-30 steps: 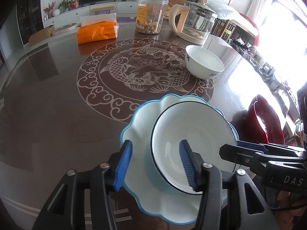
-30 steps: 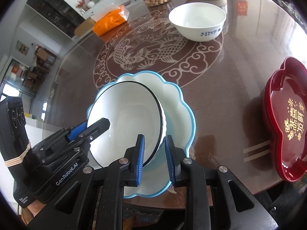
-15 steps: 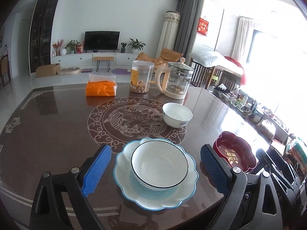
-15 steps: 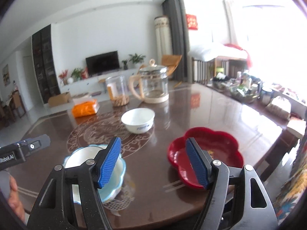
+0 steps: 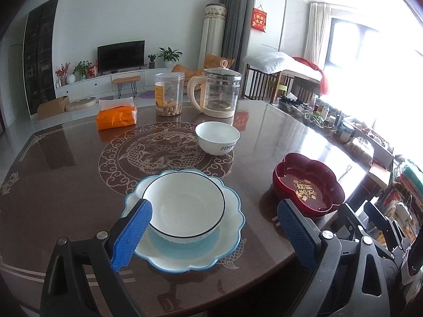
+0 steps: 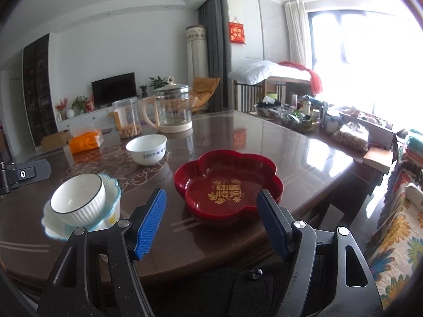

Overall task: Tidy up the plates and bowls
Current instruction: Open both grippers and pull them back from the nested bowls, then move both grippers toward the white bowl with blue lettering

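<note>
A white bowl with a black rim (image 5: pixel 185 206) (image 6: pixel 78 200) rests inside a scalloped blue-edged plate (image 5: pixel 230 237) (image 6: pixel 53 228) near the table's front edge. My left gripper (image 5: pixel 214 235) hovers just behind it, wide open, holding nothing. A small white bowl with blue writing (image 5: pixel 217 137) (image 6: pixel 146 149) sits farther back on the dragon pattern. To the right lies a red flower-shaped dish (image 5: pixel 308 185) (image 6: pixel 228 185). My right gripper (image 6: pixel 211 222) faces that red dish from the table's front edge, open and empty.
At the back of the brown glass-topped table (image 5: pixel 66 171) stand a glass kettle (image 5: pixel 219 92), a clear snack jar (image 5: pixel 169 93) and an orange tissue pack (image 5: pixel 116 116). Cluttered shelves line the right side. The table's near edge curves just in front of both grippers.
Both grippers let go of the black-rimmed bowl, opened wide and pulled back and up. The right gripper swung right toward the red dish. The bowl stays in the scalloped plate.
</note>
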